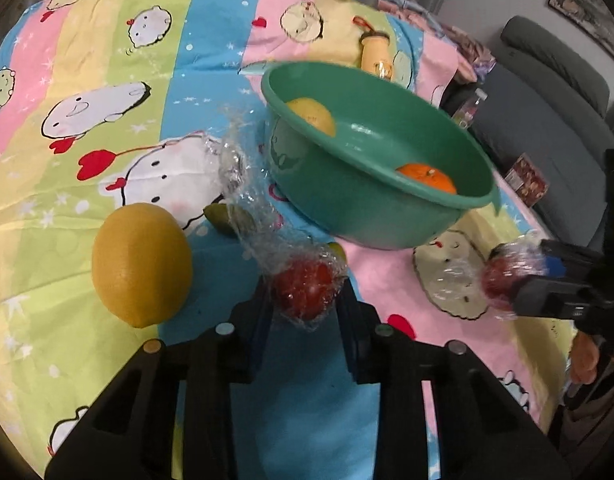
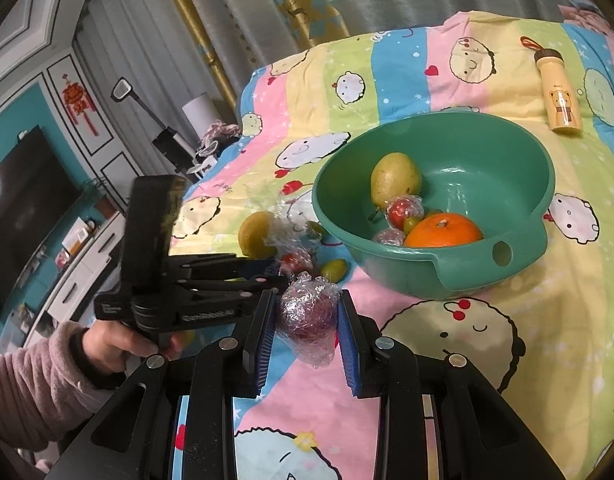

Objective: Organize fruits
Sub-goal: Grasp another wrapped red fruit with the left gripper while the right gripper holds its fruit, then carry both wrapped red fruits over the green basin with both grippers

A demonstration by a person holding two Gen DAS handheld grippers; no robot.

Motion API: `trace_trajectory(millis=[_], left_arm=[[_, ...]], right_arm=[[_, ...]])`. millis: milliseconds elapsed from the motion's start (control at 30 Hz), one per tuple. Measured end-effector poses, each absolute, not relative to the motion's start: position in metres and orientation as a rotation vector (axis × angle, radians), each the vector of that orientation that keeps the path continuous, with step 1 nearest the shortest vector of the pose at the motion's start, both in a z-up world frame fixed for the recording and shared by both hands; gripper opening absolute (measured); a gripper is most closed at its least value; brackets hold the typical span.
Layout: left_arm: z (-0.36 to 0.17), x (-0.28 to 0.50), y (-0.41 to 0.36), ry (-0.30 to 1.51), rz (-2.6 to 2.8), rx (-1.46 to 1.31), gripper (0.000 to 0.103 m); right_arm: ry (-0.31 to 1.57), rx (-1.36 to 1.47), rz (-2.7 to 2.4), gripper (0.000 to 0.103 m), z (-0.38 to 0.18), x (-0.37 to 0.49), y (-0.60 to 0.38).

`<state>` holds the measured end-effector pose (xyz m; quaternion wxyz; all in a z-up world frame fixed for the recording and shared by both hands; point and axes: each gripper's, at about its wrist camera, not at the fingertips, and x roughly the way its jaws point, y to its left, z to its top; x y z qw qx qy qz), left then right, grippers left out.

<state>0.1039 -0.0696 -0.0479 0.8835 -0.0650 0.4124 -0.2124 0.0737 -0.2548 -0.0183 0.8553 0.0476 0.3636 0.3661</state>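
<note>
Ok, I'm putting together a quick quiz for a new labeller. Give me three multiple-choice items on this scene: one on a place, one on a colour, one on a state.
1. Where is the orange?
A. on the sheet
B. in the green basin
C. on the sofa

2. What colour is the bottle lying beyond the basin?
A. blue
B. black
C. yellow

3. What is the right gripper doing?
A. shut on a wrapped red fruit
B. open and empty
C. shut on a pear

Answers:
1. B, the orange sits inside the basin's wall.
2. C, its body is pale yellow under a brown cap.
3. A, both jaws press the clear wrap around the fruit.
</note>
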Motion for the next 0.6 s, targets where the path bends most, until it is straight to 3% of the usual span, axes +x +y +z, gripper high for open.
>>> trace_trajectory(millis=[600], left_arm=[[0.044,0.038,-0.061,0.593,-0.487,-0.117,0.03]], right_arm=[[0.641,0.128,0.835,0.031,0.005,0.058,-0.261]])
